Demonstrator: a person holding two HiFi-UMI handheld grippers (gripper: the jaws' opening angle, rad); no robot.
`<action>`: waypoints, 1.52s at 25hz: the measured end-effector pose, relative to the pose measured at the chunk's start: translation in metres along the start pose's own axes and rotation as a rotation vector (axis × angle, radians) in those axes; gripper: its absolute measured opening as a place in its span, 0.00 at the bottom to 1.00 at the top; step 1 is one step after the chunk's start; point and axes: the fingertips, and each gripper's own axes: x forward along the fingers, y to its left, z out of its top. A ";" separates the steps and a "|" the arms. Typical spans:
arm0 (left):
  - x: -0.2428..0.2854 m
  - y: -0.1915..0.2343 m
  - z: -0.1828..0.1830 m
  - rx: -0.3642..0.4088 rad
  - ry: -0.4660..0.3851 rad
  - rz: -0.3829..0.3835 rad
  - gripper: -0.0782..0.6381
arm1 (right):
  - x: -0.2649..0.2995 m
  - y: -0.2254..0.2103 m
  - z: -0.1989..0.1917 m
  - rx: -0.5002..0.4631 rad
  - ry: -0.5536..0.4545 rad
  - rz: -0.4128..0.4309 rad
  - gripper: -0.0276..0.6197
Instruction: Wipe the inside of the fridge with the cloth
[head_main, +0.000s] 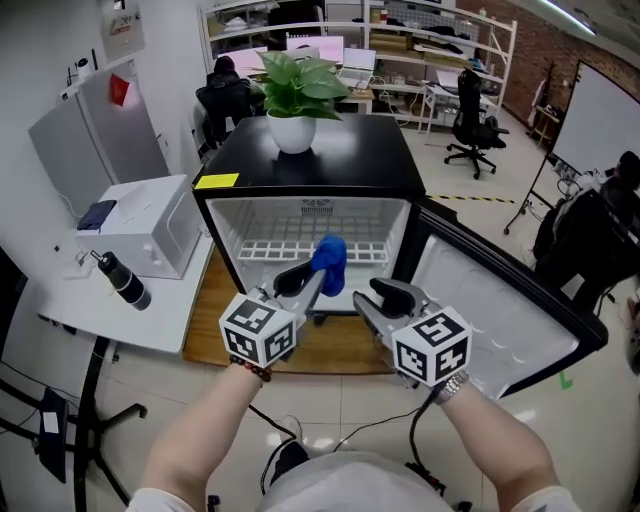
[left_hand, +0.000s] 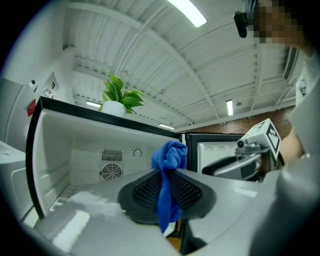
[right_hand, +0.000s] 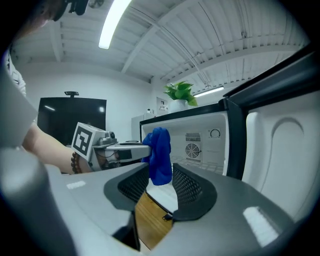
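"Blue cloth (head_main: 330, 262), where is it hanging just now?"

"The left gripper (head_main: 312, 283) is pinching it at the tips, its jaws pressing together on a fold. It is holding the cloth about level at the mouth of the open fridge (head_main: 360, 150), in front of the white wire shelf (head_main: 290, 247). The cloth is not touching anything inside."

"And what is the right gripper doing?"

"The right gripper (head_main: 368, 295) is hovering just beside the left one with its jaws standing wide apart and gripping nothing. The cloth is only showing beyond them."

"So which step is going on?"

"It is looking like the approach. The wiping itself is not seeming to be under way, since the cloth is hanging clear of every wall."

"What is the next move calling for?"

"Probably carrying the cloth further in and pressing it against the floor or a wall before sweeping. The door (head_main: 500, 320) is standing swung wide at the right, so nothing is blocking the way in."
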 end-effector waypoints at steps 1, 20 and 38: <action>-0.004 -0.003 -0.001 0.001 0.001 -0.013 0.18 | 0.002 0.002 -0.001 -0.002 0.004 0.017 0.29; -0.077 -0.035 -0.026 -0.152 0.071 -0.300 0.19 | 0.035 0.089 -0.011 0.012 0.049 0.555 0.38; -0.115 0.057 -0.087 -0.073 0.217 0.023 0.33 | 0.114 0.110 -0.061 -0.075 0.112 0.414 0.18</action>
